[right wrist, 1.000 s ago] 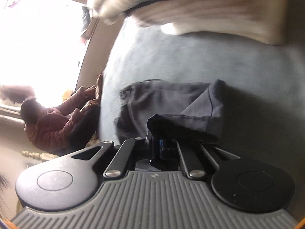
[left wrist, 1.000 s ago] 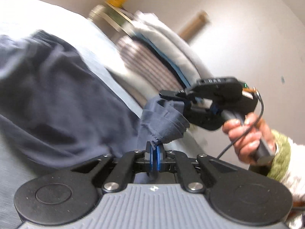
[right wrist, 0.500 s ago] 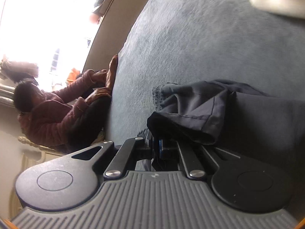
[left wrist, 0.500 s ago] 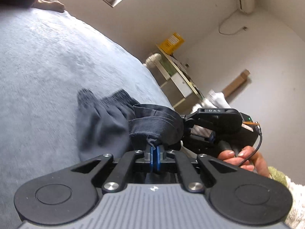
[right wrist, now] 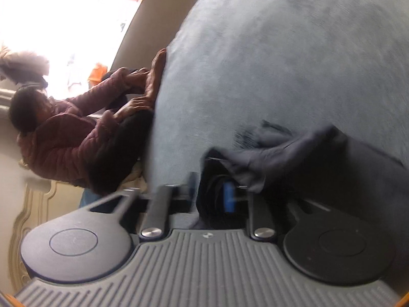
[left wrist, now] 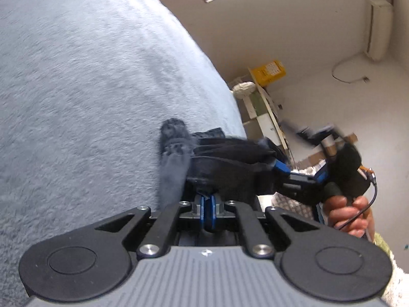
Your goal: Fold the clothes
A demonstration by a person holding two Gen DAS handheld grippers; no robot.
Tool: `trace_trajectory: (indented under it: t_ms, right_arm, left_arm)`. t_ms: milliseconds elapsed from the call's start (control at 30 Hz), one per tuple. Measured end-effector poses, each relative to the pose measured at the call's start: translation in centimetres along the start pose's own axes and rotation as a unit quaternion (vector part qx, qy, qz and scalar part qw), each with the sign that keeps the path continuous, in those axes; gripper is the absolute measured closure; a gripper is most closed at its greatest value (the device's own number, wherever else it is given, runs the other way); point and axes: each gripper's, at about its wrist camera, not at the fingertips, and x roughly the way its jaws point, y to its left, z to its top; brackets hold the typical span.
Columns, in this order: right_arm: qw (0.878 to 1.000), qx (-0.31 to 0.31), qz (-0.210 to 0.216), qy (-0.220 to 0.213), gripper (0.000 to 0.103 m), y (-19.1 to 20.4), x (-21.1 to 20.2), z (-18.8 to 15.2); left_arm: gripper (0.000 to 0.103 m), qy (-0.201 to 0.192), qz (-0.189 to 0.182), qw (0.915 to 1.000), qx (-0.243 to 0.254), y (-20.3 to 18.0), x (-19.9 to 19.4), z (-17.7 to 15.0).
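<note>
Navy cloth, a dark garment (left wrist: 225, 163), lies bunched on the grey-blue blanket (left wrist: 89, 89) of the bed, near its edge. The left tool (left wrist: 208, 204) has its blue pads pressed together on a fold of it. The right tool (right wrist: 217, 194) stands with its fingers spread, cloth draped over them, held by a hand (left wrist: 347, 213). A person (right wrist: 76, 133) in a maroon jacket sits beside the bed.

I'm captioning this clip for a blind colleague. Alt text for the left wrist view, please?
The left hand-held gripper, shut, pinches a dark navy garment on a grey-blue blanket. The right hand-held gripper, gripped by a hand, meets the garment's other end.
</note>
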Motion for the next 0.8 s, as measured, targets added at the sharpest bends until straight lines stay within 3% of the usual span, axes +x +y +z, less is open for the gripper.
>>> trace_trajectory:
  t_ms: [167,333,367,433,567,600,700,800]
  right_arm:
    - [0.999,-0.003,0.034,0.019,0.043,0.4,-0.1,1.3]
    - [0.993,-0.031,0.117,0.019,0.042,-0.2,-2.5,0.5]
    - [0.992,-0.034,0.115,0.028,0.042,-0.4,-2.4,0.5]
    - [0.994,-0.039,0.089,0.054,0.04,-0.7,-1.6,0.6]
    - [0.988,-0.043,-0.017,0.145,0.033,-0.2,3.2,1.7]
    - [0.982,-0.048,-0.043,0.178,0.028,0.2,4.4,1.8]
    - [0.954,-0.101,-0.106,0.262,0.026,1.9,6.9,1.4]
    - [0.937,-0.153,-0.106,0.294,0.026,3.7,6.6,0.7]
  left_arm:
    - [0.079,-0.009,0.007,0.9999,-0.007,0.1,-0.3,0.5]
    - [0.08,-0.015,0.019,0.9996,-0.011,0.2,-0.4,0.9]
    - [0.084,-0.012,0.024,0.9996,-0.013,0.4,-0.3,0.8]
    - [0.089,-0.005,0.035,0.9992,-0.015,0.6,0.0,0.6]
    - [0.092,-0.007,0.049,0.9984,-0.025,1.0,0.0,0.2]
    - [0.093,-0.009,0.051,0.9982,-0.028,1.0,-0.1,0.2]
    - [0.094,-0.013,0.059,0.9977,-0.029,0.8,0.0,0.2]
    - [0.094,-0.014,0.064,0.9974,-0.031,0.8,-0.1,0.2]
